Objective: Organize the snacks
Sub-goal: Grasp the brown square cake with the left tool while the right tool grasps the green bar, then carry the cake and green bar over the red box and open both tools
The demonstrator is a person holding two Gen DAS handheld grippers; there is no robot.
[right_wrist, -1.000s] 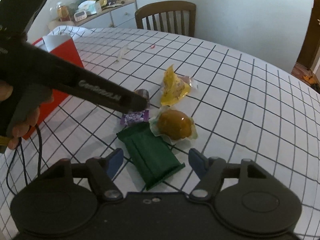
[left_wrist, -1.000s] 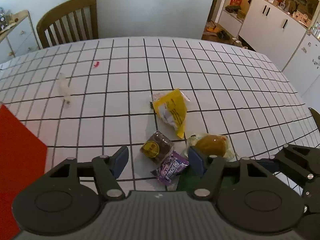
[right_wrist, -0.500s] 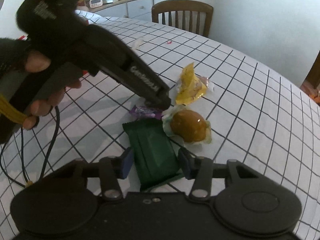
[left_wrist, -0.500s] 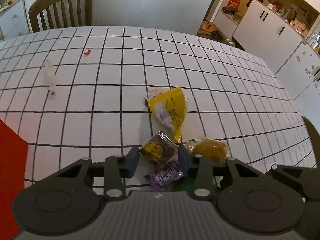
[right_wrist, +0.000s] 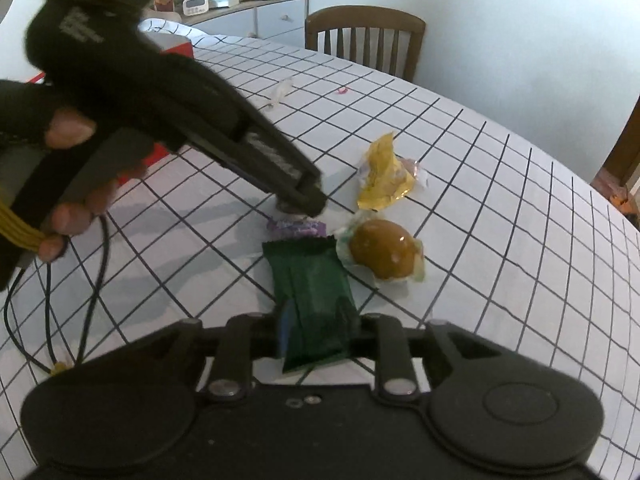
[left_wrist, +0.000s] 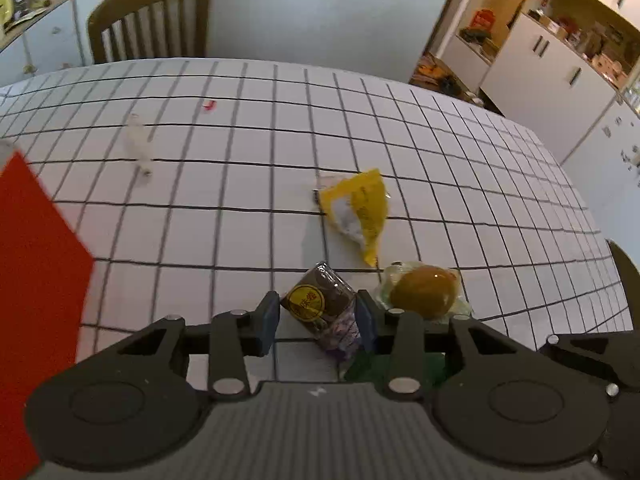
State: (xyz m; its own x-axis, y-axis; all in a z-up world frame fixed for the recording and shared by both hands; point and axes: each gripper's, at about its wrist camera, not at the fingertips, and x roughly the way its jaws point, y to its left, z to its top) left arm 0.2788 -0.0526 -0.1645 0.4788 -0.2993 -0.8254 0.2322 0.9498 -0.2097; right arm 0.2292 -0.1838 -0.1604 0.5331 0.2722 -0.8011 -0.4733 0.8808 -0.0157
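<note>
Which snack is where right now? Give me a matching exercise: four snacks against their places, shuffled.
1. brown snack
2. green packet
3. yellow packet
4. wrapped egg

A. between the right hand-held gripper fingers
B. free on the table, farthest out
C. between the left hand-held gripper fingers
D. free on the table, beside the green packet

Pairs: 1-C, 2-A, 3-B, 4-D

Open checked tablecloth is seen left of the snack cluster. Passage is narrowed by a red box at far left. A yellow packet and wrapped bun crowd the right.
</note>
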